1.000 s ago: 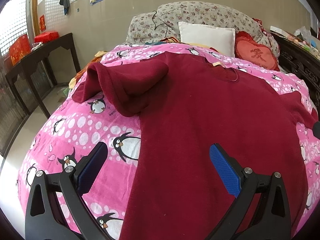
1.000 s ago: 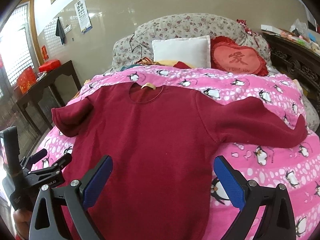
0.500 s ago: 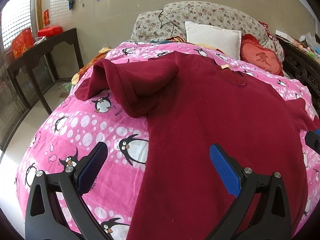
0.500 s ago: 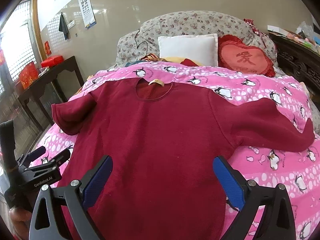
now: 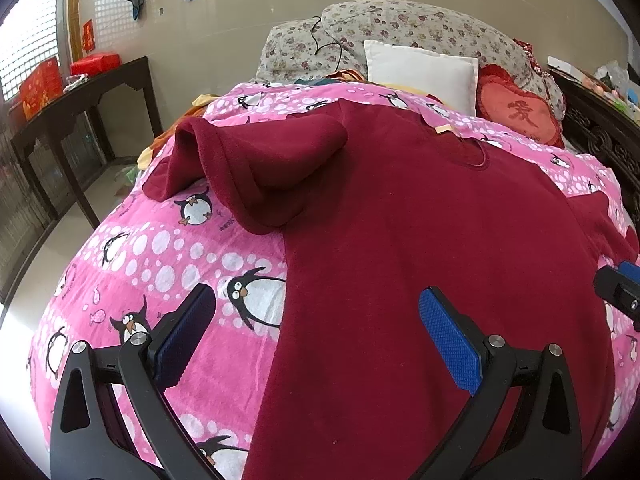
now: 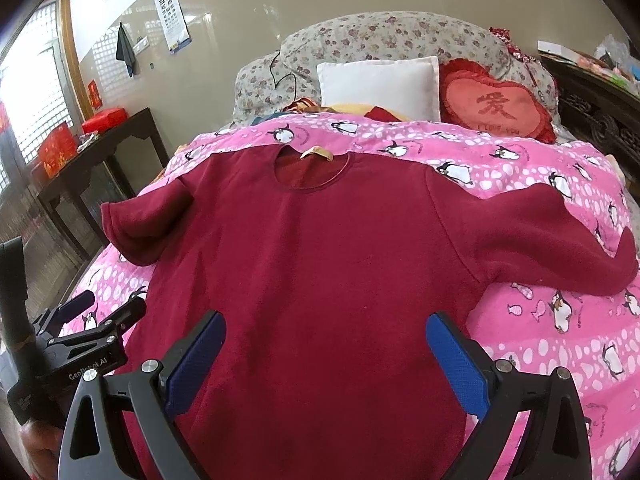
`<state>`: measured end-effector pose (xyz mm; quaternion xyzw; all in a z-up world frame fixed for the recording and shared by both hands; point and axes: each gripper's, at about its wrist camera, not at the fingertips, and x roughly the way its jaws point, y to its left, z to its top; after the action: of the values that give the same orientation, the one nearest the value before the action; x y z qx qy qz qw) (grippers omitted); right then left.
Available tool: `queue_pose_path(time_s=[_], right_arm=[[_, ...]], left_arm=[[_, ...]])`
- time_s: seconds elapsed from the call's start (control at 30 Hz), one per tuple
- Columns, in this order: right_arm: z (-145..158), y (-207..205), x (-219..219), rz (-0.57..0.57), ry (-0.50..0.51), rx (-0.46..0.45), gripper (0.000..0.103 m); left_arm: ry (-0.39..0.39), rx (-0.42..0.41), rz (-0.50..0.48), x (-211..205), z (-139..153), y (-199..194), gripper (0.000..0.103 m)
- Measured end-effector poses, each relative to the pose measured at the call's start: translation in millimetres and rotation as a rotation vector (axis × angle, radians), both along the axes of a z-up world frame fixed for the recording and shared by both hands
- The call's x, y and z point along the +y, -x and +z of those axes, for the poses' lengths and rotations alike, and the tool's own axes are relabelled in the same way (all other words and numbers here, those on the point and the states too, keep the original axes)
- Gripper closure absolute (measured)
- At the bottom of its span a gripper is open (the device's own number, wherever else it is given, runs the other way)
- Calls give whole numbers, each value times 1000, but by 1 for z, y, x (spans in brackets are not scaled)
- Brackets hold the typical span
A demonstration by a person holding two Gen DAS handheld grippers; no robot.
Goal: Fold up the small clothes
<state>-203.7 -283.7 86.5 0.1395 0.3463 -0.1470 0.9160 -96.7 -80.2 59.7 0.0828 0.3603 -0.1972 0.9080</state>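
Your left gripper (image 5: 316,328) and right gripper (image 6: 326,354) hang released over the sweater (image 6: 320,260); pillows (image 6: 378,80) lie beyond.

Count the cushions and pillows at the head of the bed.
3: the floral pillow at the back, the white pillow before it, the red heart cushion to its right. Others may be hidden.

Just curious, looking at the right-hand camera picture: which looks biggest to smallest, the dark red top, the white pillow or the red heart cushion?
1. Dark red top, by far.
2. White pillow and red heart cushion look alike in size, so no ranking between them.
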Motion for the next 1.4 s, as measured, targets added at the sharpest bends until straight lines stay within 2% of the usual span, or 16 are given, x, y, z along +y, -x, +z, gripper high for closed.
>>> queue_pose_path(time_s=[1.2,1.3,1.4], right_arm=[[-14,-52,26,98,-1,36,3],[-16,-55,27,108,-1,42,3],[-18,-58,27,116,-11,43,3]], left_arm=[[12,57,28,12,-10,-30,1],[76,90,14,26,-6,-38,1],[237,171,36,57,-1,-56,1]])
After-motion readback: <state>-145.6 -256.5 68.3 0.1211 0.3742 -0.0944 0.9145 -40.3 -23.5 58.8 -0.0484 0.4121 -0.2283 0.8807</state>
